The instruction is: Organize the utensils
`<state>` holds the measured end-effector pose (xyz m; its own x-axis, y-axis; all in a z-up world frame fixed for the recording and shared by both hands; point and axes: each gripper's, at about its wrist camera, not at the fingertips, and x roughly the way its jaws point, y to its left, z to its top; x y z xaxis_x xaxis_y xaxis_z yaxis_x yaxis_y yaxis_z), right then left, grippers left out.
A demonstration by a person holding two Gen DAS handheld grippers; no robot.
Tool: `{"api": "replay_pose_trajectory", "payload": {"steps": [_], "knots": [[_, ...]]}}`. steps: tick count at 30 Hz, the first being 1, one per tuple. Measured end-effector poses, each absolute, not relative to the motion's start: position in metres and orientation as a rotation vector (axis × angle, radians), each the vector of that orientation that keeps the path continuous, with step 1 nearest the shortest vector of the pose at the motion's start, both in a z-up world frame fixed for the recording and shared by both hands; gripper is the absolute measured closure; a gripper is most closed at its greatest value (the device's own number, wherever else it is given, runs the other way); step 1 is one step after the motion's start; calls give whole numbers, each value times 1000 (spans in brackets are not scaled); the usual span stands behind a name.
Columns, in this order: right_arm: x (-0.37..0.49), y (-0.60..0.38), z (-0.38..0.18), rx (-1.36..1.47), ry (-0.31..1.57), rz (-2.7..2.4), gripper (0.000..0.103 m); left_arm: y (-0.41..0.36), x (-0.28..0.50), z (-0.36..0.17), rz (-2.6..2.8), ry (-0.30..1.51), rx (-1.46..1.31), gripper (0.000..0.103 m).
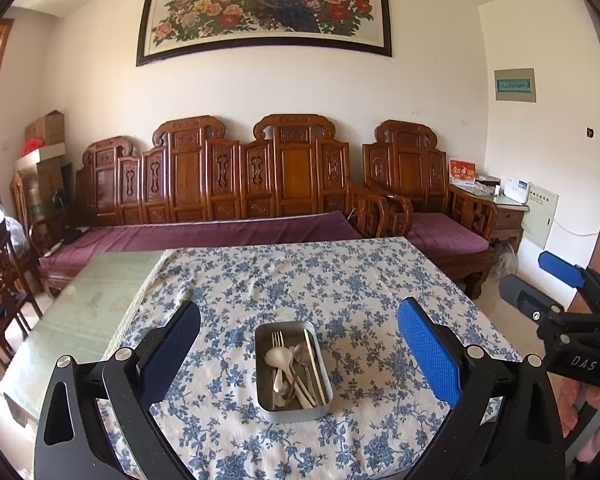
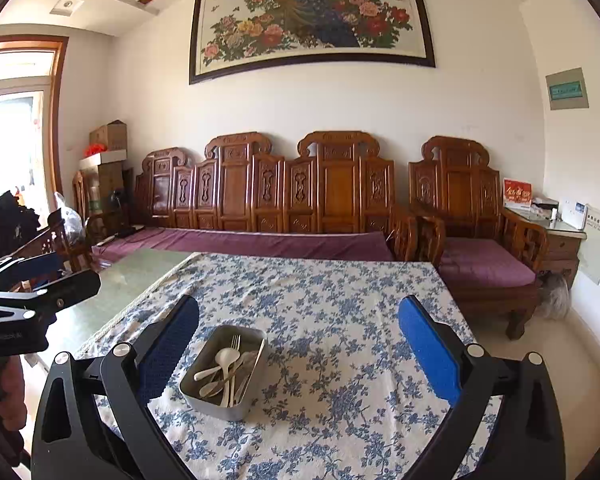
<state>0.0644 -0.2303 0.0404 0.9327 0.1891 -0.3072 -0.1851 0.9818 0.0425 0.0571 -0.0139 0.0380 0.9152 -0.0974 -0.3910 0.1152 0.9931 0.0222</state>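
A metal tin [image 1: 268,408] stands on the blue-flowered tablecloth [image 1: 340,280]. It holds a fork [image 1: 278,340], white spoons [image 1: 278,358], a metal spoon and chopsticks [image 1: 314,360]. My left gripper [image 1: 298,354] is open and empty, raised above the table with the tin between its fingers in view. My right gripper [image 2: 298,354] is open and empty, raised to the right of the tin [image 2: 212,400]. The right gripper also shows at the right edge of the left wrist view [image 1: 572,312]. The left gripper shows at the left edge of the right wrist view [image 2: 28,292].
The cloth covers the right part of the table; bare glass top [image 1: 80,312] lies to the left. A carved wooden sofa with purple cushions [image 1: 220,236] stands behind the table. An armchair [image 1: 440,240] and side cabinet [image 1: 508,216] are at the right. Wooden chairs [image 1: 0,288] stand at the left.
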Motion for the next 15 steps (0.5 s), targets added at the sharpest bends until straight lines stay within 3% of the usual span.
{"api": "replay_pose_trajectory", "payload": {"steps": [15], "knots": [[65, -232, 43, 21, 314, 183, 3, -12, 58, 37, -102, 399, 36, 8]]}}
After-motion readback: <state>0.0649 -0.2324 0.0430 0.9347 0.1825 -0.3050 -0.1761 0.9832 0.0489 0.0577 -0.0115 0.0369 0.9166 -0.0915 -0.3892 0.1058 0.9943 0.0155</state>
